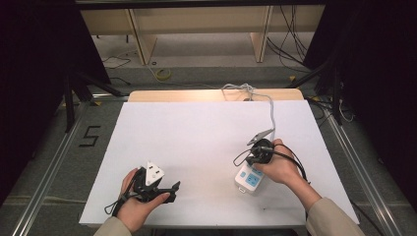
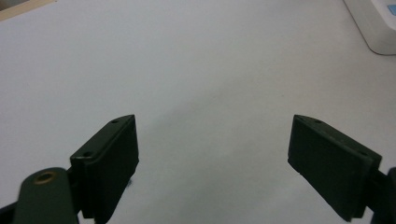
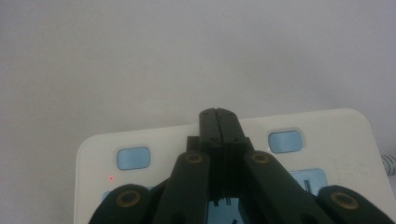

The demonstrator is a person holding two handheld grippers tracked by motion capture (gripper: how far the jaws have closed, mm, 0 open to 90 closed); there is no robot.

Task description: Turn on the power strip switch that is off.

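A white power strip (image 1: 247, 181) with blue sockets lies on the white table (image 1: 196, 132) at the front right. Its grey cable (image 1: 271, 112) runs off toward the back edge. My right gripper (image 1: 252, 164) hangs just over the strip, and its jaws are pressed together with nothing between them. In the right gripper view the shut right gripper (image 3: 217, 115) points across the power strip (image 3: 336, 135), between two blue buttons (image 3: 133, 158). A small red light (image 3: 111, 178) glows on the strip. My left gripper (image 1: 171, 191) rests open near the front left; in its own view the left gripper (image 2: 212, 144) faces bare table.
The power strip's corner (image 2: 376, 28) sits at the top right of the left gripper view. A wooden board (image 1: 172, 96) edges the table at the back. Beyond it are floor cables (image 1: 162, 73) and wooden furniture legs (image 1: 140, 39). Dark curtains flank both sides.
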